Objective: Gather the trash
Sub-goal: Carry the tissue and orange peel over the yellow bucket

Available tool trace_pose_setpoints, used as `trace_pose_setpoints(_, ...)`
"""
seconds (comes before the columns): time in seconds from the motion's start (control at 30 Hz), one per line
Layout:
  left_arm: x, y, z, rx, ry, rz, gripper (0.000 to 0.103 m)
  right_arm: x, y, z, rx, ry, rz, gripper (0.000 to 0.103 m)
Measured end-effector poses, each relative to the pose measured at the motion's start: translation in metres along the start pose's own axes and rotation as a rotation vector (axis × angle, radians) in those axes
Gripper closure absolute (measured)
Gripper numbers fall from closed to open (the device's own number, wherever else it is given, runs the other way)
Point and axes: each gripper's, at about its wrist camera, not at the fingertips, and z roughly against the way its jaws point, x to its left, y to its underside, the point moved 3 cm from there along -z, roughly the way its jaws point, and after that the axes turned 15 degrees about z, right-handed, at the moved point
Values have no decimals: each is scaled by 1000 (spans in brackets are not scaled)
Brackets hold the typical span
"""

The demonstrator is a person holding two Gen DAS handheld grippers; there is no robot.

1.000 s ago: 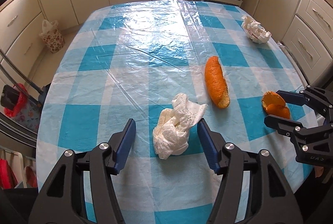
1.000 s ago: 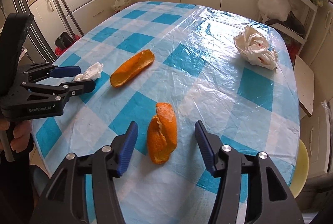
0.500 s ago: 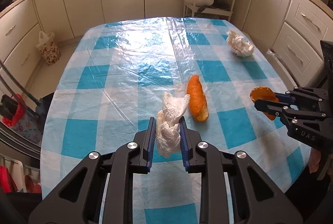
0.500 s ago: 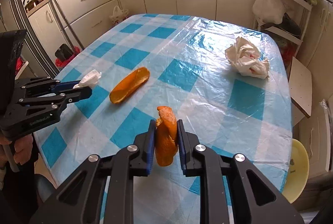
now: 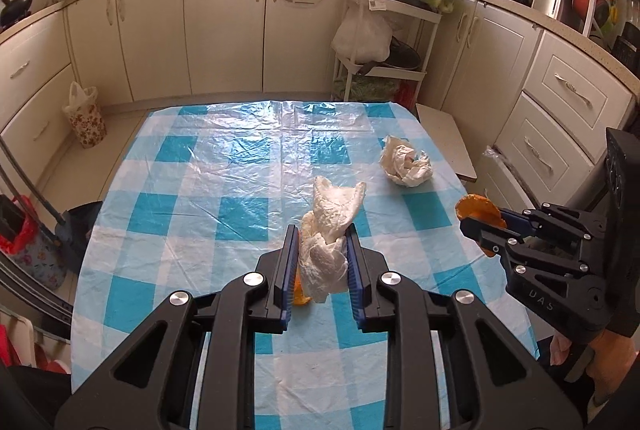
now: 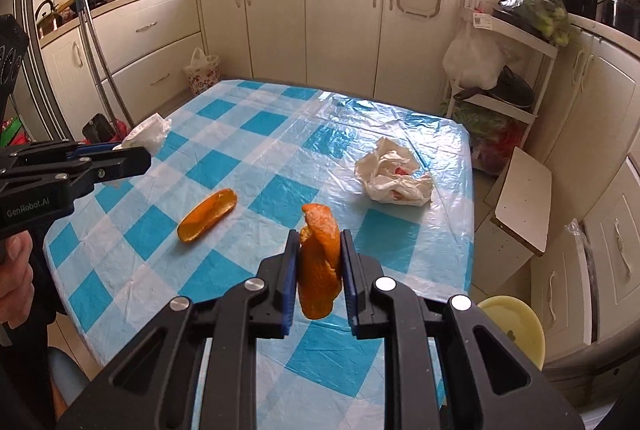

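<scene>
My left claw [image 5: 322, 250] is clenched on a crumpled white tissue [image 5: 326, 230], held clear above the bench [image 5: 224, 190] with its checked blue and white cover. My right claw [image 6: 319, 258] is clamped on a curled piece of orange peel [image 6: 320, 262], also lifted off the cloth. Beyond it, to the left, a second long peel [image 6: 208, 216] lies flat on the bench. Farther back on the right a bigger wad of white paper [image 6: 394, 178] sits near the bench's far edge, well apart from both claws. Cream cabinets [image 6: 344, 26] line the wall behind.
</scene>
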Motion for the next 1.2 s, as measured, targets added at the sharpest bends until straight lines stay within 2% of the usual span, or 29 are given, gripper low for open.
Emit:
trace_pose_setpoints(0.37, -16, 15, -20, 30, -40, -25, 81, -14, -8, 15, -71, 88, -25, 82)
trace_pose_setpoints(1.2, -44, 13, -24, 3, -35, -61, 81, -28, -9, 28, -121, 115, -78, 80)
